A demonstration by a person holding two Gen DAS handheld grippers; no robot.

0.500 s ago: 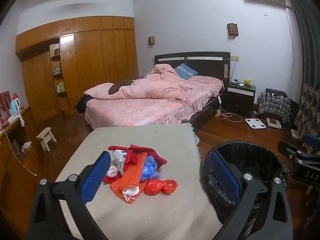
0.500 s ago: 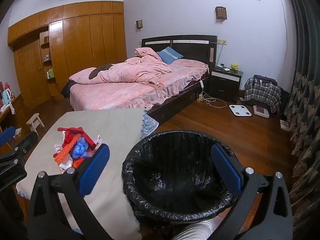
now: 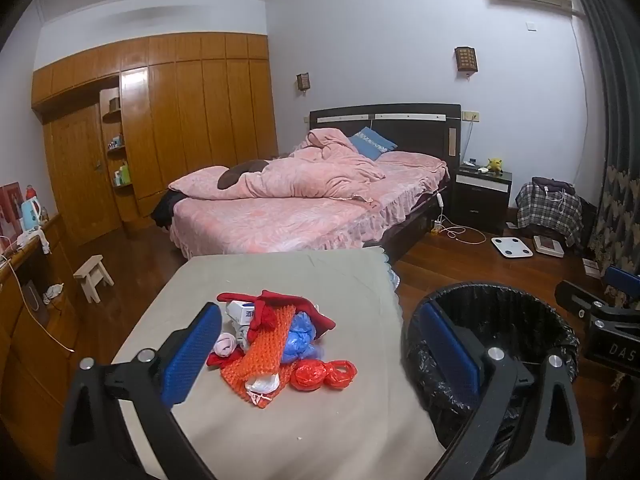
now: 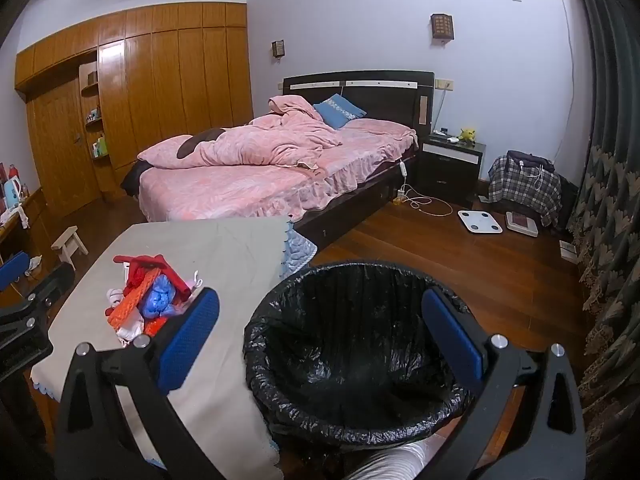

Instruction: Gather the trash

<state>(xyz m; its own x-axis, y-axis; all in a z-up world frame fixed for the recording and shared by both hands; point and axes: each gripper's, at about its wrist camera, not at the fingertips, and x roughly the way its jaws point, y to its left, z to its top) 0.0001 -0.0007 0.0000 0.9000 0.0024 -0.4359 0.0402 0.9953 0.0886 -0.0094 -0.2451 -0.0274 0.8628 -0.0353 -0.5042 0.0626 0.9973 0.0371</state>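
The left tool (image 3: 320,352) hung released above the desk (image 3: 280,272), its fingers spread either side of one trash pile (image 3: 276,344) at frame centre. The right tool (image 4: 320,336) gaped over one black-lined bin (image 4: 356,352), lower centre. "DAS" showed on the right tool at that view's right edge.

One bin (image 4: 352,360) beside one tabletop (image 3: 320,432). On it, near the bin: one trash heap (image 3: 276,344), two red bags (image 3: 322,374), one blue bag (image 3: 300,338).
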